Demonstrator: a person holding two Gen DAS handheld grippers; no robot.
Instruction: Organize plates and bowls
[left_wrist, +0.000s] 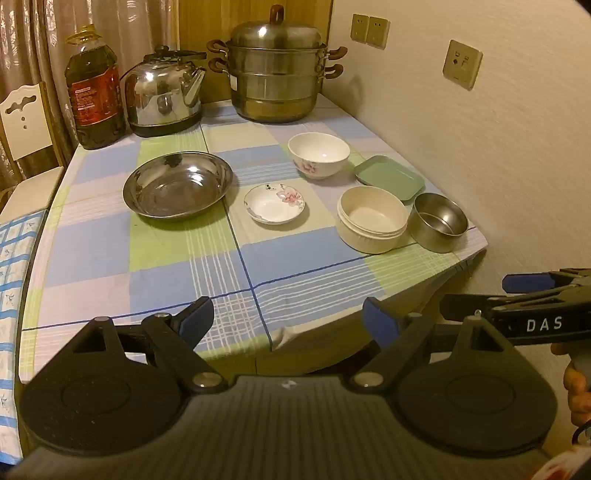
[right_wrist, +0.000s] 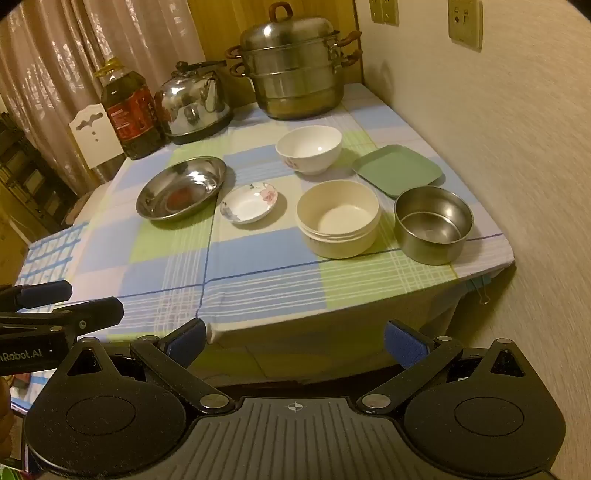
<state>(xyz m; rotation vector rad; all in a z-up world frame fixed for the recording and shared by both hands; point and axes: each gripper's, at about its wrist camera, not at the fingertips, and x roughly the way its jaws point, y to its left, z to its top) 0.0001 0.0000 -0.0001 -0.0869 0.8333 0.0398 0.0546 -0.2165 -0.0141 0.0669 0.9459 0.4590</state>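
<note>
While both claws hang short of the near table edge with nothing between their blue pads, the left gripper (left_wrist: 288, 323) and the right gripper (right_wrist: 295, 339) each stand wide open and tilt down toward the checked tablecloth (left_wrist: 155, 258). All the dishes sit upright with their mouths facing up, and being round they have no long axis; only the green square plate (left_wrist: 389, 177) has straight sides, and it lies flat at an angle to the wall, a corner toward the front. From left to right stand a wide steel dish (left_wrist: 177, 188), a small flowered saucer (left_wrist: 274, 203) just beside it, a cream round tub (left_wrist: 371, 219) and a steel bowl (left_wrist: 439, 221) at the right corner; whether those two touch cannot be told. Behind the saucer and tub stands a white flowered bowl (left_wrist: 318, 155), near the green plate. Along the back edge are an oil bottle (left_wrist: 94, 88), a shiny kettle (left_wrist: 164, 96) and a tall lidded steamer pot (left_wrist: 277, 70), well apart from the dishes. A wall (left_wrist: 498, 166) runs close along the right side, near the green plate and steel bowl. Open cloth lies between the claws and the front dishes.
</note>
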